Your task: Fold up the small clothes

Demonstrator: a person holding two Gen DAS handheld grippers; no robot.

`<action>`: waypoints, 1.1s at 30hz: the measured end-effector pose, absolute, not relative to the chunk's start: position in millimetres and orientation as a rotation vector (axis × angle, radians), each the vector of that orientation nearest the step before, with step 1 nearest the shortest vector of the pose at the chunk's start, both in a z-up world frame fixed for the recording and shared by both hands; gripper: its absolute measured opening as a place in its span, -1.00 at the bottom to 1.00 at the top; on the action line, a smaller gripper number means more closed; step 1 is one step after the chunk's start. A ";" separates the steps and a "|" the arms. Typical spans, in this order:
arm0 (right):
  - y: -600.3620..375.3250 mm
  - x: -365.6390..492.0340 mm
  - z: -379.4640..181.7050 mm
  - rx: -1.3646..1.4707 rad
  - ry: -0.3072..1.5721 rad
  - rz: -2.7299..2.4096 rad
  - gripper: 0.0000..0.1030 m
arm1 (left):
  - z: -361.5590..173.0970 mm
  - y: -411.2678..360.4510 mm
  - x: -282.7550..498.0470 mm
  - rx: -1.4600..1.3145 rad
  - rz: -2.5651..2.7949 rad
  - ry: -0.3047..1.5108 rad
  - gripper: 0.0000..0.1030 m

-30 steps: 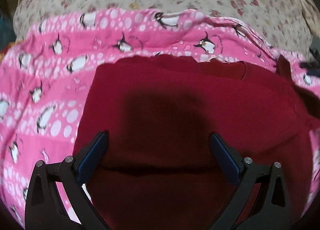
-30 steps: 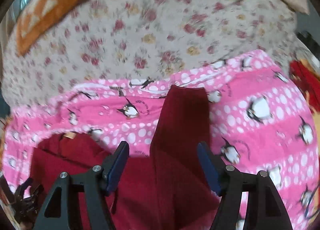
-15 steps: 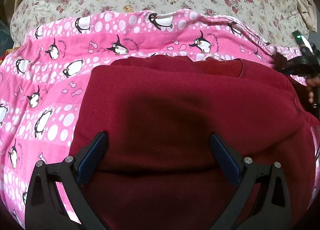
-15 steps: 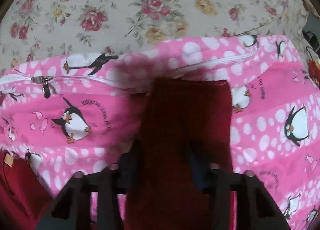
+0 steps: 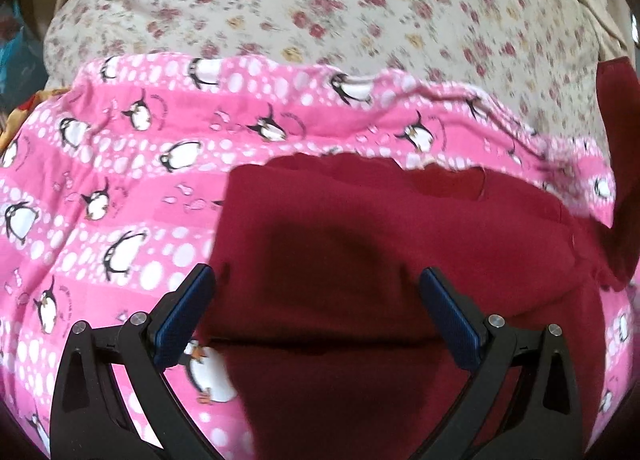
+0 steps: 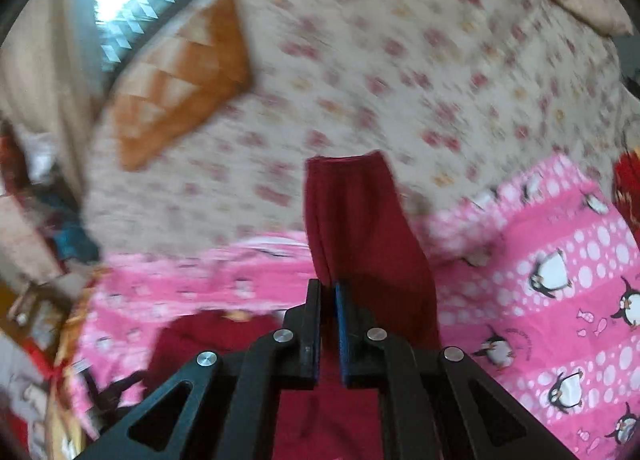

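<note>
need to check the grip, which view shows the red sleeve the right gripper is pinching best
The right wrist view: the right gripper has its fingers shut on the red sleeve, which stands up lifted right in front of the lens. The left wrist view shows only a strip of that sleeve at its right edge, with no gripper on it visible.

Bare floral bedsheet (image 5: 360, 19) lies open beyond the pink penguin blanket (image 5: 100, 179), except where an orange cushion (image 6: 180, 87) sits far left and the lifted red sleeve (image 6: 360, 219) hangs mid-scene.
</note>
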State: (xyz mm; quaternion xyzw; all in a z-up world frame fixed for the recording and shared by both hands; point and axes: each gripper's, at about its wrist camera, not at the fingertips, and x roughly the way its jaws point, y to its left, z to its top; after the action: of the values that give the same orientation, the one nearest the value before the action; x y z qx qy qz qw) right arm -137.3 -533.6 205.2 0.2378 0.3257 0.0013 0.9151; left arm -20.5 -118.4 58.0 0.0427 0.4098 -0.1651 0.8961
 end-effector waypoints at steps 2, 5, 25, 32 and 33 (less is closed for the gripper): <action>-507.8 -137.4 218.9 0.461 0.670 0.063 -0.88 | 61.8 -109.4 -17.9 0.059 -0.329 0.846 0.99; -462.1 -128.5 222.4 0.414 0.690 0.162 -0.88 | 65.4 -96.9 -14.6 0.006 -0.312 0.842 0.99; -371.7 -114.3 86.1 0.380 0.977 0.269 0.05 | 65.5 -123.2 -23.2 -0.047 -0.478 0.873 0.99; -449.7 -181.0 103.3 0.471 0.919 0.137 0.32 | 55.8 -179.3 -27.4 0.121 -0.513 0.914 0.67; -460.2 -189.4 103.5 0.483 0.912 0.119 0.32 | 51.7 -187.3 -24.9 0.134 -0.518 0.936 0.44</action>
State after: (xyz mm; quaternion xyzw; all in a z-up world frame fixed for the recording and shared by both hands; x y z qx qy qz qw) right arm -189.4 -460.2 103.5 0.2306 0.4356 0.0569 0.8682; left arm -24.9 -187.3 51.7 0.0640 0.4457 -0.2466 0.8582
